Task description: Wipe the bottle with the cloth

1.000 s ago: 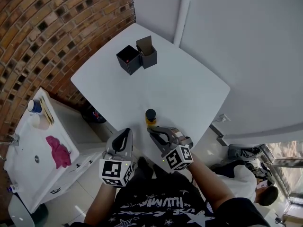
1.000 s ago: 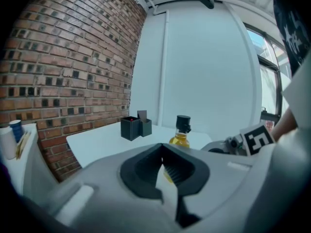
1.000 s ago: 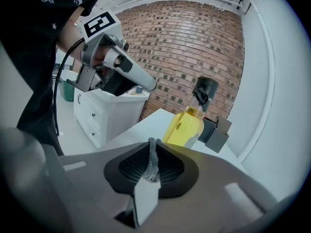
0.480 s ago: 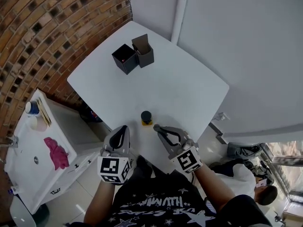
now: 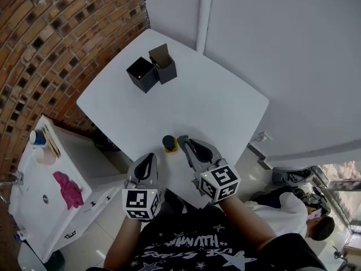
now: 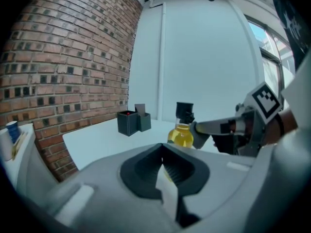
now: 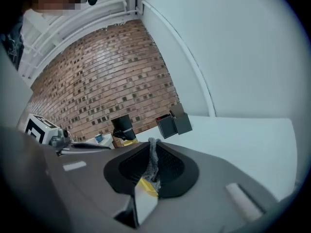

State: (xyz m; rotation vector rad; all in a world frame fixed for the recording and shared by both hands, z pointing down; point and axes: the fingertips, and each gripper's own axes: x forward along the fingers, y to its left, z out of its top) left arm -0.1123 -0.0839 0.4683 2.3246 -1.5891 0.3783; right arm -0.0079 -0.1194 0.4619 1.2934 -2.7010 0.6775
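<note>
Bottle [image 5: 169, 144]: small, black cap, yellow liquid inside. It stands upright on the white bench [image 5: 220, 103], close to the near edge and straight ahead of the person.

Right tongs [image 5: 183, 142]: rolled onto their side, with the tips just to the right of the bottle. In the left gripper view one tip reaches in at the bottle's shoulder. Touching or just short of it, cannot tell. The jaws are closed and pinch a thin fold of grey cloth [image 7: 152, 155], which stands up between the pads in the right gripper view. From the head view the cloth cannot be made out.

Left tongs [image 5: 148, 160]: jaws fully together with nothing between them. They sit at the bench's near-left edge, pointing toward the bottle, near it but apart. In the left gripper view the bottle stands just beyond the tips, slightly right of centre.

Far side of the bench: two black open-topped boxes [image 5: 142, 75], side by side and touching, toward the brick wall [image 5: 51, 38], well apart from the bottle.

Left of the bench, against the brick: a white sink unit [image 5: 34, 208] with a pink rag [image 5: 66, 188] lying crumpled on top.
</note>
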